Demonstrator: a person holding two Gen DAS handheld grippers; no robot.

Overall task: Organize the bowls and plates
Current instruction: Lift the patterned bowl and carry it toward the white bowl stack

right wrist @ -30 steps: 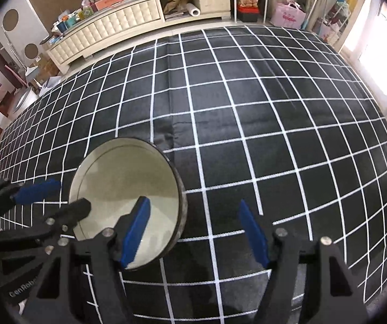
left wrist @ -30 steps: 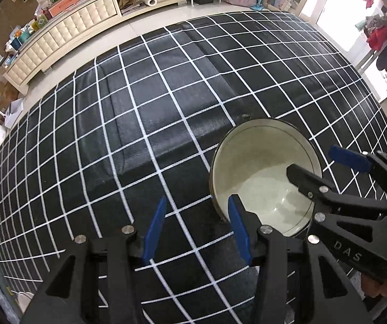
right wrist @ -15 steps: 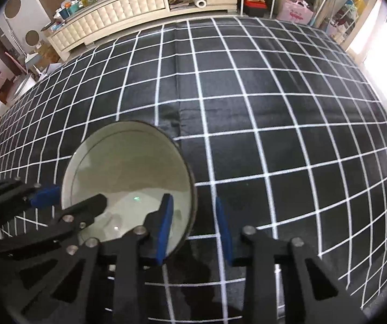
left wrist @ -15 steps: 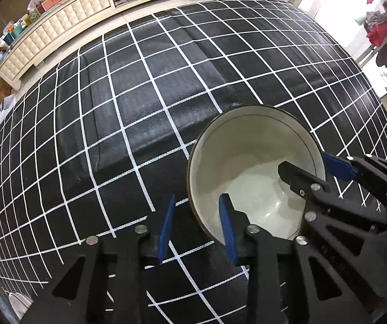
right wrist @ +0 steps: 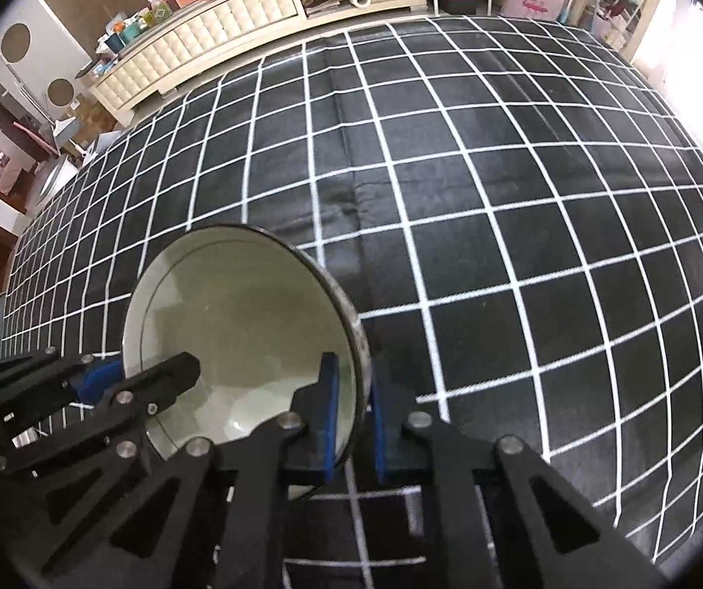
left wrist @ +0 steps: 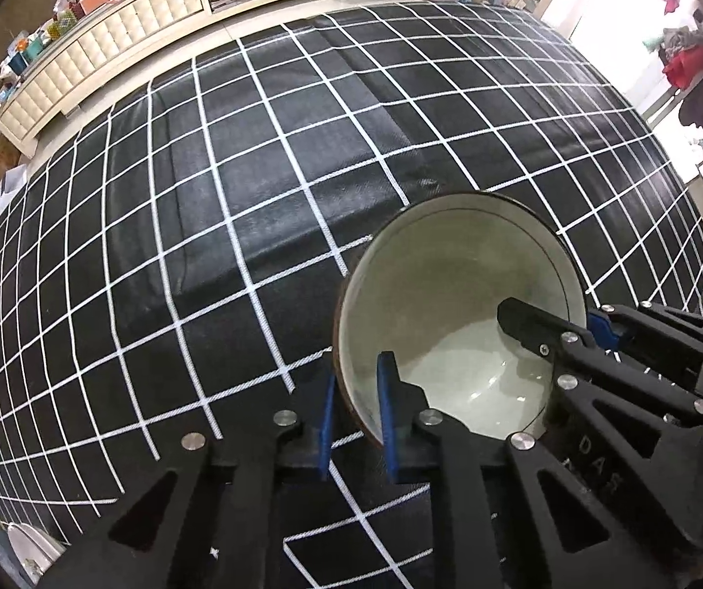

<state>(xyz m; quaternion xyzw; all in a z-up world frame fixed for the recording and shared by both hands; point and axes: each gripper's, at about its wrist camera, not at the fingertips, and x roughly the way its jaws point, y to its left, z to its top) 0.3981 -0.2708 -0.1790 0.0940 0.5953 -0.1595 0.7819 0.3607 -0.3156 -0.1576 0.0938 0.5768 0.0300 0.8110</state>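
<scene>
We see a round pale glazed ceramic bowl [left wrist: 454,294] with a dark rim, its inside smooth and glossy, catching small highlights. Under the bowl lies a black woven cloth [left wrist: 233,226] with a white grid, matt, creased in soft folds. Gripping the bowl's rim, the left gripper [left wrist: 355,410] and right gripper [right wrist: 351,422] look like matt black plastic with shiny metal screws and smooth blue pads [left wrist: 387,407].

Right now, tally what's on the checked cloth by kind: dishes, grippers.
Bowls: 1, the white bowl, dark rim, empty.
Plates: 0 on the checked cloth.
Grippers: 2, the left gripper and the right gripper, each clamped on the bowl's rim, on opposite sides; their jaws have just closed.
Total: 3
</scene>
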